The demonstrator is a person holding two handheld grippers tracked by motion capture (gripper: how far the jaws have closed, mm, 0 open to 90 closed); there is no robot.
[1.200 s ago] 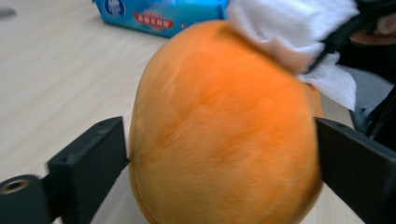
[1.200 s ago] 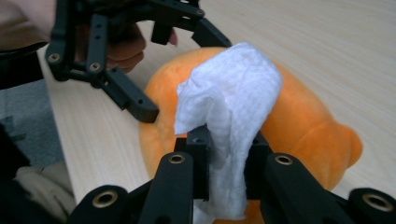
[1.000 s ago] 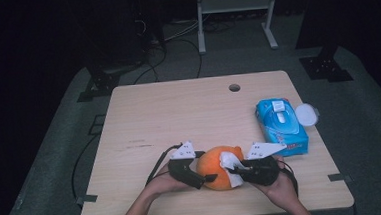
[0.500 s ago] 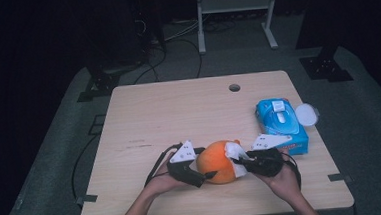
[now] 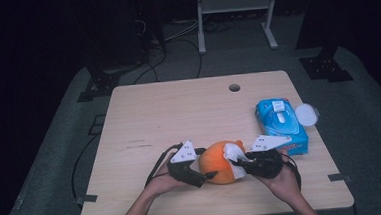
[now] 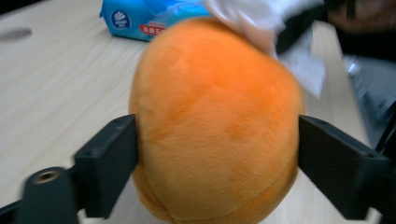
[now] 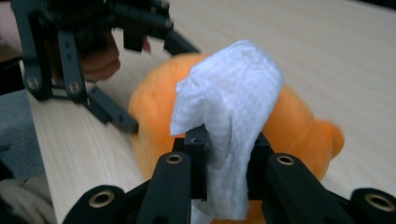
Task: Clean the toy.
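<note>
An orange plush toy lies on the wooden table near its front edge. My left gripper has come in from the left, and its two black jaws press on the toy's sides. From the right, my right gripper is shut on a crumpled white wipe. The wipe rests against the toy's upper right side. In the right gripper view the toy bulges behind the wipe, with the left gripper beyond it.
A blue pack of wet wipes lies at the right of the table, its white lid flipped open toward the edge. A cable hole sits near the far edge. Cables trail from both grippers.
The wipe in my right gripper has slid a little to the right across the toy's top. My left gripper has kept its place on the toy.
</note>
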